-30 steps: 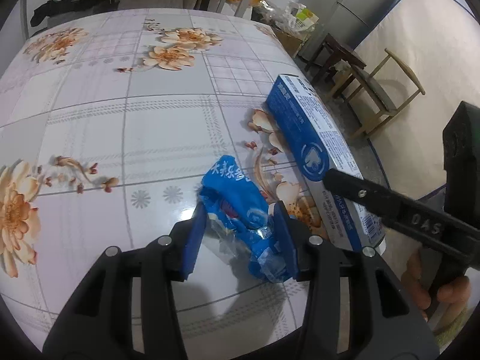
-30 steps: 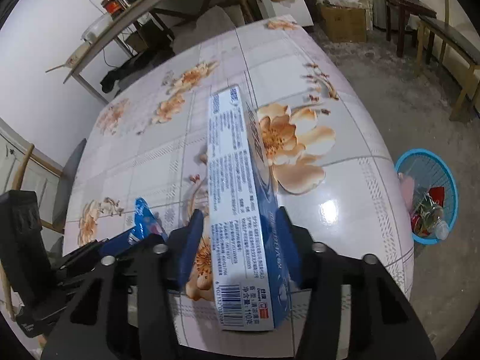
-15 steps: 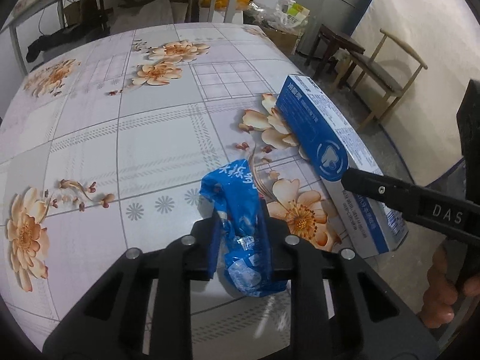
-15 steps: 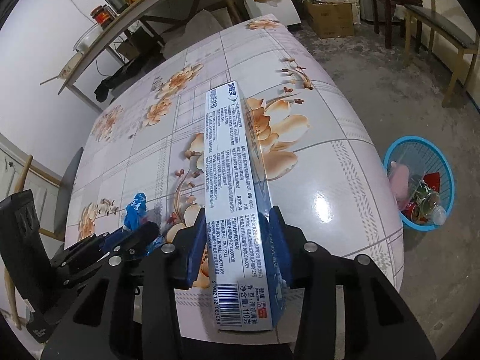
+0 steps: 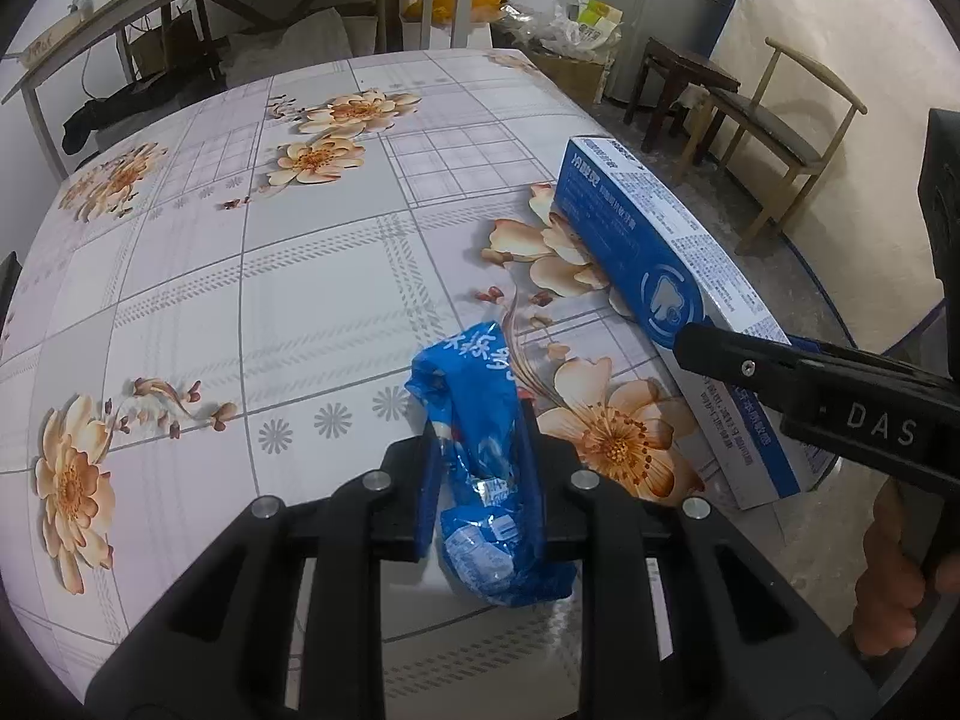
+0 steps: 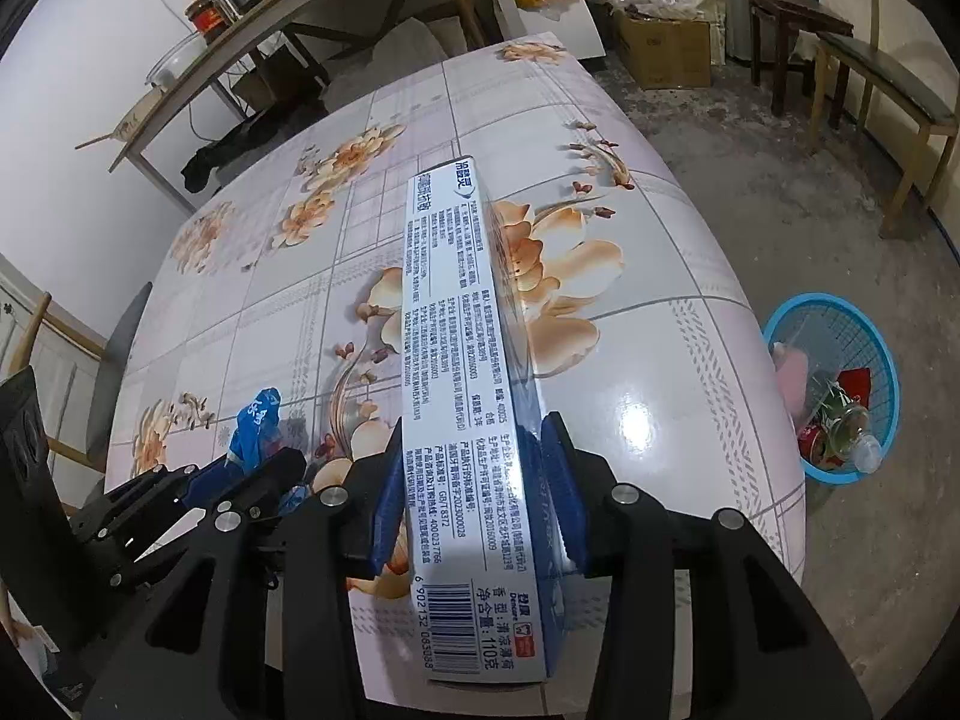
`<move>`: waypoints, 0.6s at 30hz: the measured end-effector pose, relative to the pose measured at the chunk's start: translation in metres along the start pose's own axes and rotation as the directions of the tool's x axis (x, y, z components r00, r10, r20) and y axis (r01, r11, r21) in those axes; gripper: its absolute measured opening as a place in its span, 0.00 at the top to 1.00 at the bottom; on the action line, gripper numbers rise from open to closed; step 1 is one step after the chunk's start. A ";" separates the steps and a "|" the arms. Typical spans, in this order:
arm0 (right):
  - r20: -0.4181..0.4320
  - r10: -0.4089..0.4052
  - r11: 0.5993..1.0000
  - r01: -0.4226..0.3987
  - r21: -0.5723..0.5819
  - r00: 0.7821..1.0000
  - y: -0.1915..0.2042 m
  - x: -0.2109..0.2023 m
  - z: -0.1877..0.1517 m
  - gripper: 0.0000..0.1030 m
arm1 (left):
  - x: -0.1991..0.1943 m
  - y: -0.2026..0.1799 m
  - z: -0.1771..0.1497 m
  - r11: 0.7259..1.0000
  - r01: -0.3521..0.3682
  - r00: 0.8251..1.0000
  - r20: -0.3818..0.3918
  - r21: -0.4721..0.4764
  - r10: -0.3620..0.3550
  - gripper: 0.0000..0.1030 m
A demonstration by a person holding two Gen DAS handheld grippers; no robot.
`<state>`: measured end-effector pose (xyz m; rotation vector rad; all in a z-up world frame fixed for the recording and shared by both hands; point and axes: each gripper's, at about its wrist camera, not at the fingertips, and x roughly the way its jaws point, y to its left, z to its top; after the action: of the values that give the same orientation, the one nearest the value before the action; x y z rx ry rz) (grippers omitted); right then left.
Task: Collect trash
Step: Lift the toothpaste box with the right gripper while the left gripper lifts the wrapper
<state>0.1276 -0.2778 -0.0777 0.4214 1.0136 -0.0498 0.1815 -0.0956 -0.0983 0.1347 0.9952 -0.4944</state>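
My left gripper (image 5: 477, 450) is shut on a crumpled blue plastic wrapper (image 5: 480, 414) and holds it just above the floral table (image 5: 240, 276). The wrapper also shows in the right wrist view (image 6: 258, 420). My right gripper (image 6: 474, 480) is shut on a long blue and white toothpaste box (image 6: 456, 348), gripping its near end while it points away over the table. The box also shows in the left wrist view (image 5: 660, 288), with the right gripper's fingers (image 5: 780, 360) clamped on it.
A blue mesh trash basket (image 6: 840, 336) with a bottle and scraps stands on the floor right of the table. Wooden chairs (image 5: 774, 120), a stool, cardboard boxes and a shelf bench stand beyond the table's far edge.
Both grippers closed from open, the left on the wrapper and the right on the toothpaste box. Both have since lifted slightly, with their objects held.
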 end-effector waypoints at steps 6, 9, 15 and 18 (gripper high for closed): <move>0.000 -0.003 1.000 0.003 0.001 1.000 -0.001 0.004 0.000 0.59 | 0.003 0.000 0.000 1.000 -0.010 1.000 0.000 0.006 0.010 0.79; 0.008 0.001 1.000 -0.001 0.008 1.000 -0.002 0.004 0.000 0.59 | 0.003 0.000 0.000 1.000 -0.011 1.000 0.000 0.007 0.011 0.79; 0.021 0.025 0.999 -0.025 0.038 0.999 -0.008 0.000 0.002 0.63 | 0.004 -0.001 0.001 1.000 -0.015 1.000 0.007 0.008 0.015 0.84; 0.025 0.036 0.998 -0.037 0.045 0.999 -0.010 -0.001 0.002 0.65 | 0.004 -0.001 0.001 1.000 -0.016 1.000 0.007 0.006 0.016 0.85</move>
<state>0.1265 -0.2883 -0.0787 0.4793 0.9826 -0.0451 0.1833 -0.0980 -0.1008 0.1458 0.9849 -0.4833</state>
